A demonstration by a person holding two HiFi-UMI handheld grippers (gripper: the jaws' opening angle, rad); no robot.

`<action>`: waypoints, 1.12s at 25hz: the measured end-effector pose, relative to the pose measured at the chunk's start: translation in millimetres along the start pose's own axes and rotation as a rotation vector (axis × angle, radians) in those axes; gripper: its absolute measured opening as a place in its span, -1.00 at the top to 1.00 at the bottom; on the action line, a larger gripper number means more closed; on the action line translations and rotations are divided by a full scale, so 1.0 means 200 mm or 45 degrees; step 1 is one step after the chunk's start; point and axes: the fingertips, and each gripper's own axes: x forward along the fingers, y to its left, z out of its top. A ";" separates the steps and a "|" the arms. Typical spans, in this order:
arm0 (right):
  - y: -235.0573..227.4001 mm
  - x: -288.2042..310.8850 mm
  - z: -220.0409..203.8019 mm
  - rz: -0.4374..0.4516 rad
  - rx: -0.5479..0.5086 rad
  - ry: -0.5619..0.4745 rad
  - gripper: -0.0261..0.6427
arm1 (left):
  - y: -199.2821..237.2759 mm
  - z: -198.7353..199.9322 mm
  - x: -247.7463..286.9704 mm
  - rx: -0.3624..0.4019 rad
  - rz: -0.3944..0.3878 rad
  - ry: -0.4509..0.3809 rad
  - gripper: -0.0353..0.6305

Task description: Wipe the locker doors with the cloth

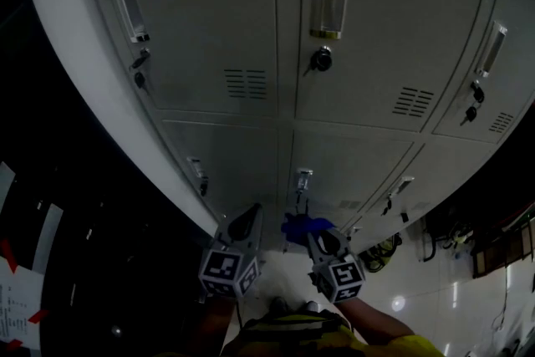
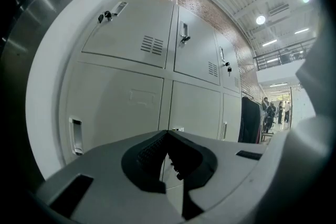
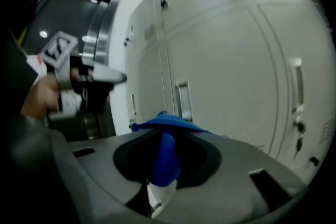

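I'm pinching the cloth (image 3: 166, 159) in my right gripper (image 1: 313, 235) near the lower locker doors (image 1: 359, 167). My left gripper (image 1: 246, 223) is hanging pressed together, empty. Next, I judge, comes pressing the cloth onto a door.

lockers (image 2: 126, 86) grey | brick wall (image 2: 207, 8) above lockers | ceiling lamps (image 2: 261, 19) lit, right of lockers | floor (image 1: 418, 297) glossy, at lockers' foot

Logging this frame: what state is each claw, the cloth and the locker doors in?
left claw: shut, nothing between its jaws.
right claw: shut on the blue cloth.
blue cloth: bunched, pinched in the right claw.
locker doors: all in view closed.
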 end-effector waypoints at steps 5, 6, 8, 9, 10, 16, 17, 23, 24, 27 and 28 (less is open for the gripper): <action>0.06 -0.55 0.78 -0.102 -0.092 -0.359 0.66 | -0.09 0.28 -0.24 0.018 -0.034 -0.178 0.88; 0.04 -0.59 0.84 -0.143 -0.147 -0.384 0.66 | -0.10 0.31 -0.26 0.039 -0.033 -0.198 0.88; 0.01 -0.58 0.87 -0.180 -0.204 -0.377 0.66 | -0.10 0.32 -0.26 0.070 -0.035 -0.186 0.88; -0.01 -0.54 0.86 -0.184 -0.210 -0.362 0.66 | -0.09 0.32 -0.25 0.076 -0.033 -0.173 0.88; -0.02 -0.50 0.84 -0.182 -0.201 -0.347 0.66 | -0.08 0.32 -0.23 0.077 -0.027 -0.166 0.88; 0.00 -0.45 0.69 -0.110 -0.111 -0.304 0.66 | -0.15 0.29 -0.30 0.082 0.006 -0.162 0.88; 0.02 -0.48 0.66 -0.093 -0.096 -0.294 0.66 | -0.18 0.27 -0.33 0.085 0.013 -0.153 0.88; 0.05 -0.88 0.50 -0.064 -0.042 -0.279 0.66 | -0.44 0.17 -0.58 0.141 0.062 -0.152 0.88; 0.05 -0.99 0.47 -0.057 -0.043 -0.284 0.66 | -0.53 0.14 -0.65 0.144 0.069 -0.152 0.88; 0.09 -1.36 0.34 -0.040 -0.058 -0.294 0.66 | -0.81 0.03 -0.87 0.143 0.098 -0.153 0.88; 0.10 -1.50 0.31 -0.042 -0.063 -0.295 0.66 | -0.91 -0.01 -0.95 0.141 0.106 -0.161 0.88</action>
